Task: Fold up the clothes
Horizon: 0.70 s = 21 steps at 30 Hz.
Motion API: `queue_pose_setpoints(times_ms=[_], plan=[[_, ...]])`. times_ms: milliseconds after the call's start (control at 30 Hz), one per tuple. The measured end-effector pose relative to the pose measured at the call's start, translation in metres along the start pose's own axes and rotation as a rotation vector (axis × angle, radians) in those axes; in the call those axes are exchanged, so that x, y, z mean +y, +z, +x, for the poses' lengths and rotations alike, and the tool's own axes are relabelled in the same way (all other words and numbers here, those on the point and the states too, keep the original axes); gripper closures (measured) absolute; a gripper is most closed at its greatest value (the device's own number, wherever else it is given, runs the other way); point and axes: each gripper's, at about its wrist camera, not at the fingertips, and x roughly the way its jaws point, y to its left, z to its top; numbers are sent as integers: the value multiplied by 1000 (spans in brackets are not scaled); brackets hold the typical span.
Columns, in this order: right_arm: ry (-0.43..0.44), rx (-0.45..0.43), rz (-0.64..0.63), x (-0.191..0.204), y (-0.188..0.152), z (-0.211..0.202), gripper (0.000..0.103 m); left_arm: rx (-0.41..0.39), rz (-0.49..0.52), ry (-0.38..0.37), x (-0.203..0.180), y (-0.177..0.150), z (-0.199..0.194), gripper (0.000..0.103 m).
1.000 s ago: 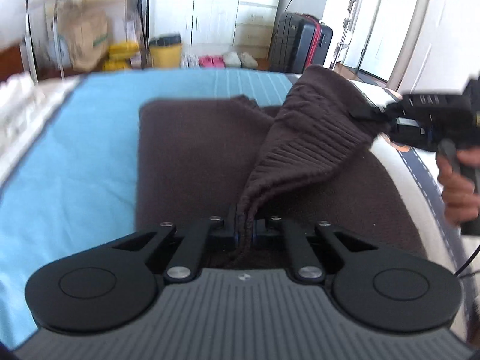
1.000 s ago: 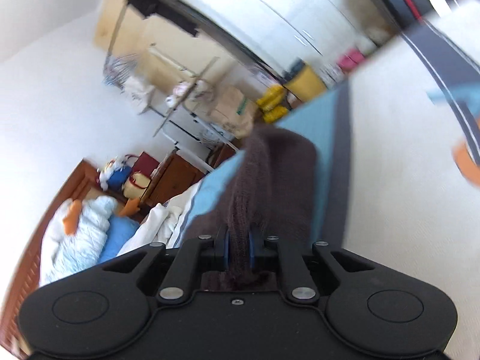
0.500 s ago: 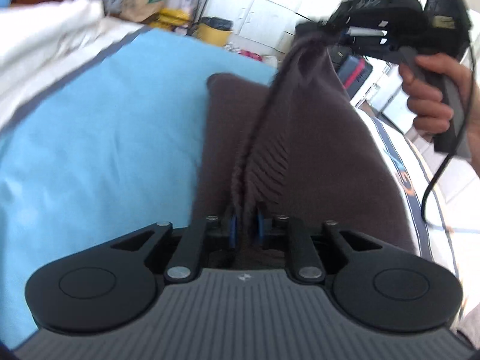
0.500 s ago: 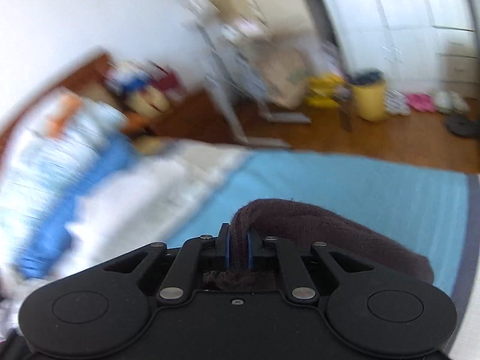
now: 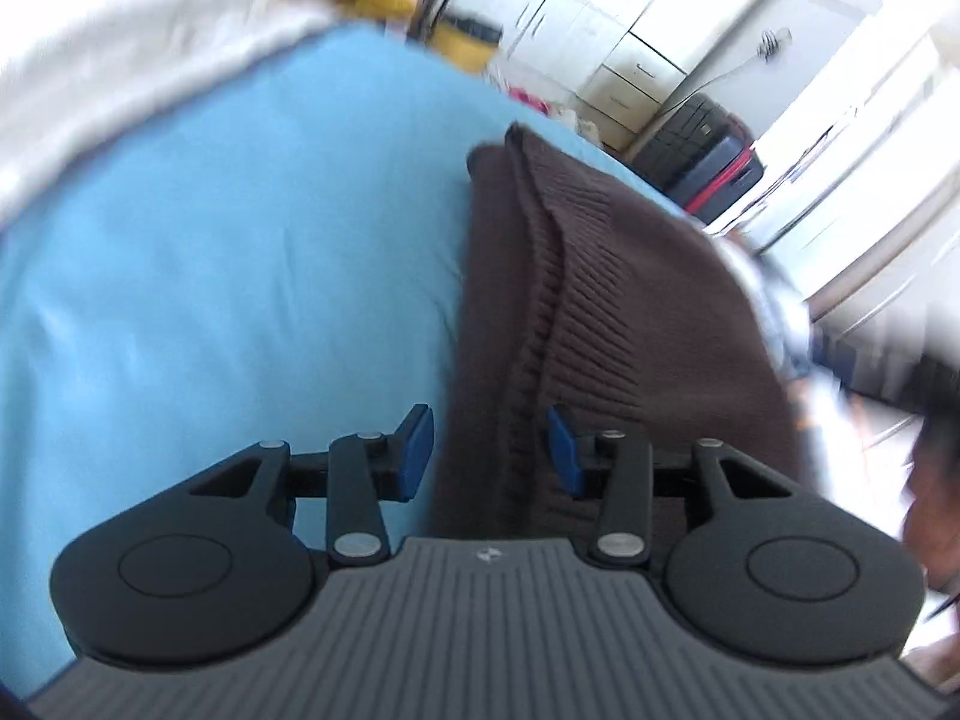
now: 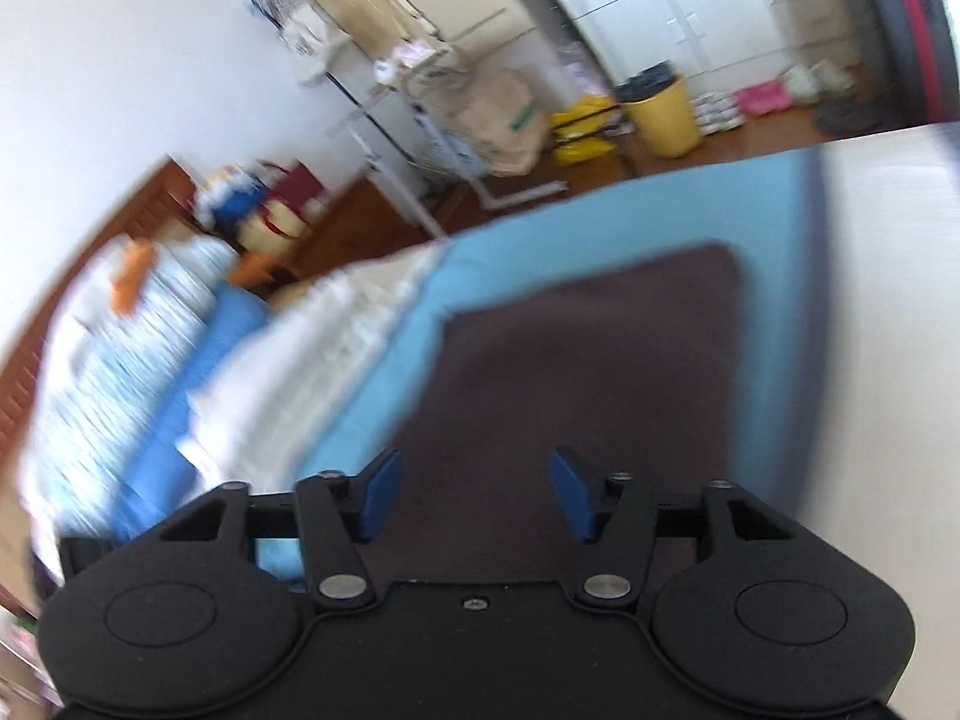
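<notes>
From my left wrist camera, my left tool (image 5: 489,447) stands wide, its blue pads (image 5: 415,450) parted and gripping nothing. The dark brown sweater (image 5: 630,324) lies folded on the light blue bed sheet (image 5: 240,252), running from between my fingers up toward 12 o'clock. A ribbed edge of the knit runs up the middle of the garment, and its near end sits in the gap between the pads; whether it touches either pad I cannot tell. White bedding (image 5: 108,60) blurs past at 10 o'clock. At 1 o'clock, beyond the bed, a black suitcase (image 5: 708,162) with a red stripe stands by white cabinets (image 5: 630,18). A blurred dark shape shows at 3 o'clock, too smeared to name.

From my right wrist camera, my right tool (image 6: 474,495) is wide too, blue pads (image 6: 570,495) apart and empty. The sweater (image 6: 588,384) lies flat as a smooth dark rectangle on the sheet (image 6: 540,228), stretching from under my fingers toward 12 o'clock, with its far corner at 1 o'clock. The sheet borders it on the left and far sides, and a white cover (image 6: 888,300) lies at 3 o'clock. A rumpled white and blue quilt (image 6: 150,324) is at 9 o'clock. On the wooden floor at 1 o'clock stands a yellow bin (image 6: 660,108), a paper bag (image 6: 498,114) beside it
</notes>
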Motion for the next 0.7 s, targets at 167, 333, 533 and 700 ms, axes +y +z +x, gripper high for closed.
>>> queue_pose_setpoints(times_ms=[167,333,533,700], plan=[[-49,-34,125,-37,-48,-44,15,-2,158,69,-31,-19,-17,42],[-125,-63,204,-48,-47,-25,15,19,155,89,-26,-30,-8,30],[-36,-33,290,-57,-53,-22,15,47,141,109,-18,-43,3,26],[20,37,338,-52,-57,-13,15,86,-24,47,18,-44,-2,19]])
